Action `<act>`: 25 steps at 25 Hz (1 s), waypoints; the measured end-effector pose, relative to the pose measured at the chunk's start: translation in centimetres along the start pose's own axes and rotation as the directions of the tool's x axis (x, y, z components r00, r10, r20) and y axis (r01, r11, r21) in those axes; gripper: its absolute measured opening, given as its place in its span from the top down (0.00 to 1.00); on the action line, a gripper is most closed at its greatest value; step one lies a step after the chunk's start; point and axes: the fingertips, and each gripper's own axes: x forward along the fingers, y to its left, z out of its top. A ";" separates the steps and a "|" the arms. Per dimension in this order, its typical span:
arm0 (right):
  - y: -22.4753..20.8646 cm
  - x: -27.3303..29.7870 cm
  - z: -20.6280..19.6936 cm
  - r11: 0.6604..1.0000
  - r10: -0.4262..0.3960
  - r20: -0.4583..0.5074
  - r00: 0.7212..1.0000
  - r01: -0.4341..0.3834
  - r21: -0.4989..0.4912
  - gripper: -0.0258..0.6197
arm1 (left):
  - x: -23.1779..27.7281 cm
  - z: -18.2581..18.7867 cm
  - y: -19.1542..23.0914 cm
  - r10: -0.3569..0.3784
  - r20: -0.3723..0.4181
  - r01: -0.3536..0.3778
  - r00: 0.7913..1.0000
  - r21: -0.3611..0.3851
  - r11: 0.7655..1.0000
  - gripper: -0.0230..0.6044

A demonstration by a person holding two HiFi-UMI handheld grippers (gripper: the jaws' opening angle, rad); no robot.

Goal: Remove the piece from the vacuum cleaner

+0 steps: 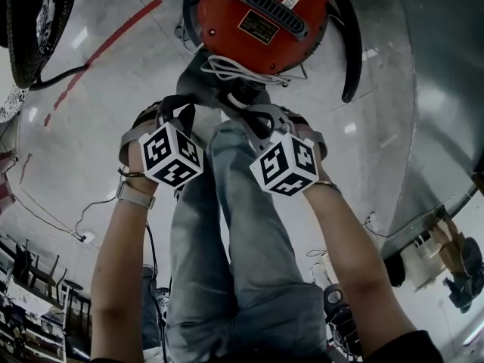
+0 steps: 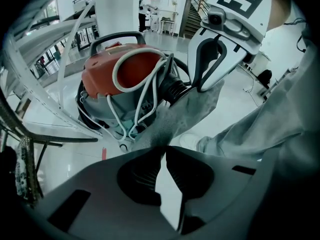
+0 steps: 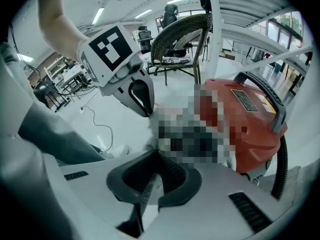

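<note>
A red vacuum cleaner (image 1: 257, 13) stands on the floor with a white cord (image 1: 234, 70) wound on it. A grey fabric piece (image 1: 215, 82) hangs from its black port toward me. My left gripper (image 1: 175, 106) is shut on the near left edge of that fabric, and my right gripper (image 1: 255, 117) is shut on it just to the right. In the left gripper view the fabric (image 2: 185, 109) runs from my left gripper (image 2: 165, 150) up to the vacuum cleaner (image 2: 107, 74), with the right gripper (image 2: 200, 86) pinching it higher. The right gripper (image 3: 152, 156) view is partly mosaicked.
The person's legs in jeans (image 1: 234, 240) stand directly below the grippers. A black hose (image 1: 349, 36) curves round the vacuum's right side. A curved metal structure (image 1: 439, 89) lies to the right, a tyre (image 1: 30, 21) at top left. A wicker chair (image 3: 180, 39) stands behind.
</note>
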 end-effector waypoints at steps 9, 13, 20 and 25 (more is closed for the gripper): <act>0.4 0.2 0.1 0.998 0.030 -0.006 1.000 -0.030 -0.052 0.89 | 0.0 -0.6 -0.3 -0.008 -0.001 0.008 1.000 -0.003 1.000 0.89; 0.6 0.3 0.1 0.997 0.044 -0.001 0.999 -0.044 -0.057 0.89 | 0.1 -0.8 -0.5 -0.011 -0.006 0.011 1.000 -0.002 1.000 0.89; 0.6 0.2 0.2 0.999 0.044 0.012 0.999 -0.044 -0.019 0.89 | 0.0 -0.7 -0.6 -0.007 -0.007 0.007 1.000 -0.004 1.000 0.89; 0.5 0.1 0.3 0.997 0.044 0.030 0.999 -0.046 0.063 0.89 | -0.1 -0.7 -0.6 -0.001 -0.005 0.001 1.000 -0.006 1.000 0.89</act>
